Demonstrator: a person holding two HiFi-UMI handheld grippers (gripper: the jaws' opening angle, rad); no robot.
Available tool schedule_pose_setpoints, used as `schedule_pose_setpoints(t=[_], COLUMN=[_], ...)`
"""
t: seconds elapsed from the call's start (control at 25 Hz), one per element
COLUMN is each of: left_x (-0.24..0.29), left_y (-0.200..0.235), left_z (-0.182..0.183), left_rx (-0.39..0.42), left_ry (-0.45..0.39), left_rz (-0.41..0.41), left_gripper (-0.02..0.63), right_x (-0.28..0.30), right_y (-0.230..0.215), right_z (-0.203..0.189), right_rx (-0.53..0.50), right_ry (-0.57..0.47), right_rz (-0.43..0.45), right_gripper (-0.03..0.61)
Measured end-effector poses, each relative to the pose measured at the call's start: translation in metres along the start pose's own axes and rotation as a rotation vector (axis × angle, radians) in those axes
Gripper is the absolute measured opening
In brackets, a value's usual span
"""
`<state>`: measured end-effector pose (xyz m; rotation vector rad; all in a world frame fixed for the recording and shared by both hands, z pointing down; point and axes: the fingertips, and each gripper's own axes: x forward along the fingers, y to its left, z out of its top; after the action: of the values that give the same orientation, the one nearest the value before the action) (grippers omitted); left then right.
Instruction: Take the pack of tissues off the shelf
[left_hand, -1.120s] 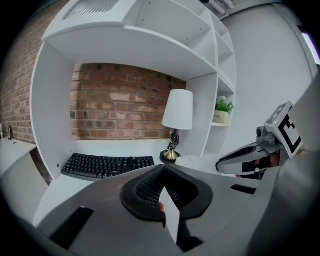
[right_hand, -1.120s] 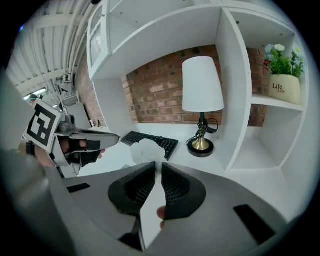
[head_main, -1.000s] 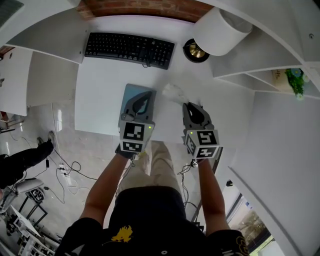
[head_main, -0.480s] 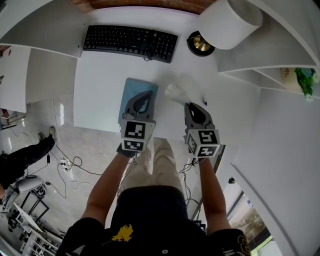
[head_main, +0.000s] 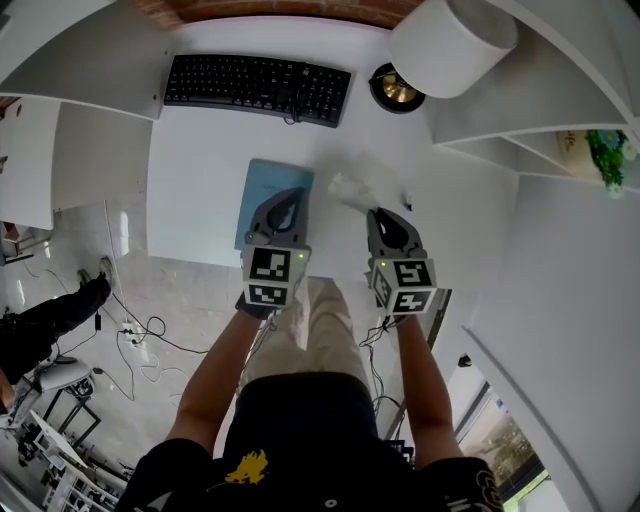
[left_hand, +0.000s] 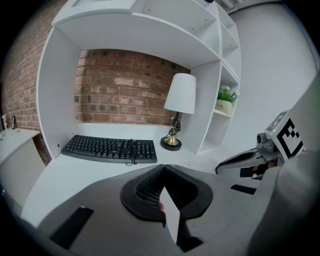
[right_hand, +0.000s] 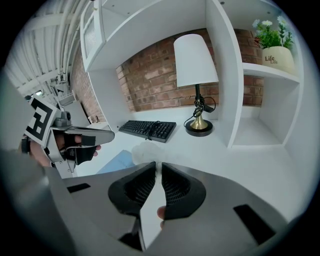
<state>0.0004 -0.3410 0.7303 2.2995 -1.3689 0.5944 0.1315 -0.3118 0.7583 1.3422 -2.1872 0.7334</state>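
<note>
Both pairs of fingers are closed with nothing between them, on the left gripper and the right gripper. No pack shows on the shelf at the frame's right. I judge the flat blue pack on the desk at frame centre to be the tissues, though that is unsure. Its long axis runs up the frame, in line with the left gripper, which overlaps its lower end. The right gripper points at a whitish crumpled bundle beside it.

left gripper: jaws seen closed tip to tip, nothing clamped | keyboard: laid on white desk | lamp: stood to its right | right gripper: seen at right edge
</note>
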Motion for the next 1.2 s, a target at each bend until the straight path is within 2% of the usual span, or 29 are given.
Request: schedule_pose_setpoints(t=[0.84,1.2], left_x=[0.009,0.009], left_y=[0.001,0.001], left_z=[-0.039,-0.042], left_rx=[-0.03,-0.03], left_ry=[0.063,0.063], left_rz=[0.007,0.007], left_gripper=[0.017,0.017], right_x=[0.017,0.019], right_y=[-0.004,-0.004], right_z=[-0.04,-0.043], right_rx=[0.036,0.044], right_ry=[0.059,0.061], right_rz=[0.004,0.003], right_gripper=[0.041,0.04])
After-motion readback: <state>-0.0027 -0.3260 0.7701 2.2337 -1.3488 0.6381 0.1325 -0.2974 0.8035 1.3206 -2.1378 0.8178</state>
